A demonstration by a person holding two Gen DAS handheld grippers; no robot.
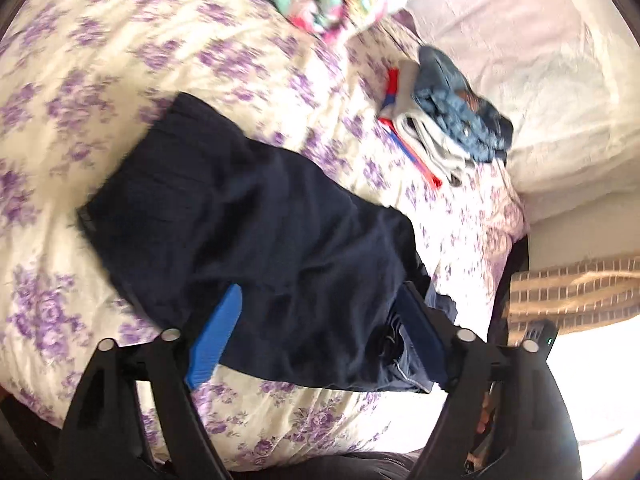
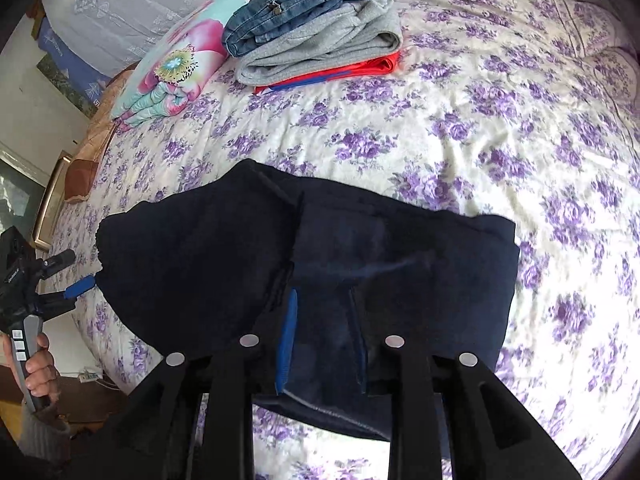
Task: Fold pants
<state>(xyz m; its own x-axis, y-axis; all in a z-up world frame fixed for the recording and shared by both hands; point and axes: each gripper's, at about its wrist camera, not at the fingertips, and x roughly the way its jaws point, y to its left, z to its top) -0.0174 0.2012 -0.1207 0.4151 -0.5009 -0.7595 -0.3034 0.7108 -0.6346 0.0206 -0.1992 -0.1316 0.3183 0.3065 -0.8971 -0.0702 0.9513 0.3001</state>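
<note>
**Dark pants lie partly folded on the flowered bed, both grippers spread over them**

The dark navy fabric pants (image 1: 256,232) lie on the bed's cream quilt printed with purple flowers (image 1: 80,80), near its front edge. In the right wrist view one part of the pants (image 2: 304,276) lies doubled over another, with a layered edge running down the middle.

The left gripper (image 1: 316,308) is over the near end of the pants with its blue fingers (image 1: 218,336) spread wide apart; the cloth lies between them, though motion blur makes it hard to say whether they touch it. The right gripper (image 2: 324,320) also has its fingers apart, the blue one (image 2: 289,340) lying against the dark cloth, pinching nothing.

Well apart, farther back on the quilt, sits a stack of folded clothes: blue jeans on grey sweatpants on a red garment (image 2: 316,28). Beside it lies a folded pink-and-mint flowered blanket (image 2: 176,64).
</note>
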